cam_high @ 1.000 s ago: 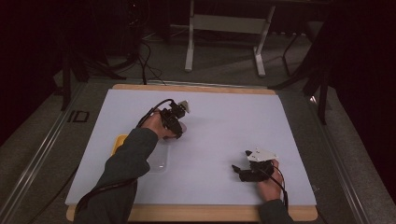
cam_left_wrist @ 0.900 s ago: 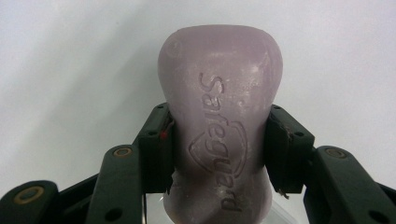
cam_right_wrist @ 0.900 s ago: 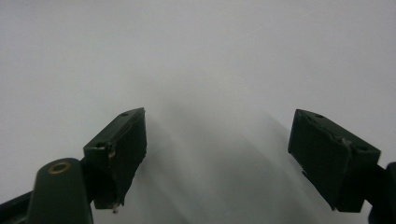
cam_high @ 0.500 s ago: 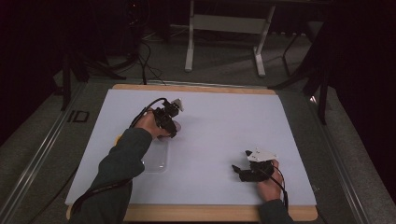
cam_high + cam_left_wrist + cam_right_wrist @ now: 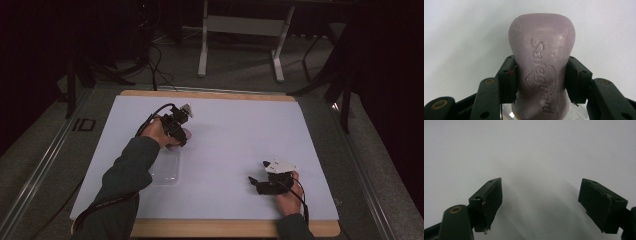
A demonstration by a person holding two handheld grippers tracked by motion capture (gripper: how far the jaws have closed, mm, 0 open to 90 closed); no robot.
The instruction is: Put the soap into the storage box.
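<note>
High view: the left gripper [image 5: 176, 131] sits over the white table [image 5: 240, 130] at about 10 o'clock from the table's middle, held by a hand in a dark sleeve [image 5: 125, 172]. A pale purple soap [image 5: 183, 135] shows at its tip. Just below it, at 6 o'clock from the gripper, a clear tray [image 5: 167, 172] lies on the table, partly under the sleeve. The right gripper [image 5: 262, 184] rests low near the table's front edge, at about 4 o'clock from the middle, well apart from the left one, its jaws pointing toward 9 o'clock.

Left gripper view: the jaws are clamped on the soap [image 5: 541, 72] at its narrow waist, one pad on each side. The bar stands lengthwise up the frame, the stamped word "Safeguard" running down its face. A bit of the clear tray [image 5: 579, 113] shows at 6 o'clock beneath the bar.

Right gripper view: the right gripper [image 5: 540, 202] has its jaws wide apart with bare table between them.
</note>
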